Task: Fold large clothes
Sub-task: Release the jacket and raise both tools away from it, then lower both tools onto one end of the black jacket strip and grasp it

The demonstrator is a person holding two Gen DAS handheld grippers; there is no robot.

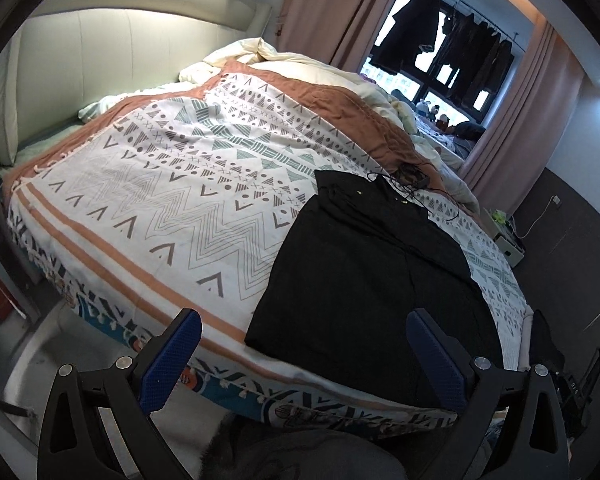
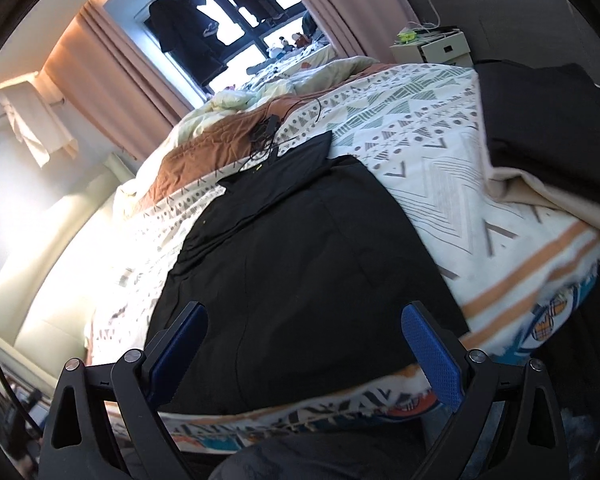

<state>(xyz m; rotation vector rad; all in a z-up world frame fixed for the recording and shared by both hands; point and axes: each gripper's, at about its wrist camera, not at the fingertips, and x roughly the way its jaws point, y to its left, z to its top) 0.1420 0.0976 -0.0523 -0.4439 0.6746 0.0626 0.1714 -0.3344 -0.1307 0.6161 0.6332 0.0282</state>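
A large black garment (image 1: 363, 276) lies spread flat on the patterned bedspread (image 1: 160, 200), reaching to the near edge of the bed. It also shows in the right wrist view (image 2: 296, 264). My left gripper (image 1: 303, 344) is open and empty, held above the bed's near edge, by the garment's near left corner. My right gripper (image 2: 305, 340) is open and empty, just above the garment's near hem. Its blue pads (image 2: 429, 352) stand wide apart.
A black cable with a small device (image 1: 413, 180) lies at the garment's far end. A rumpled cream duvet (image 1: 284, 60) is piled at the back. Another dark and beige cloth pile (image 2: 555, 136) sits on the bed at right. A white bedside cabinet (image 2: 439, 46) stands beyond.
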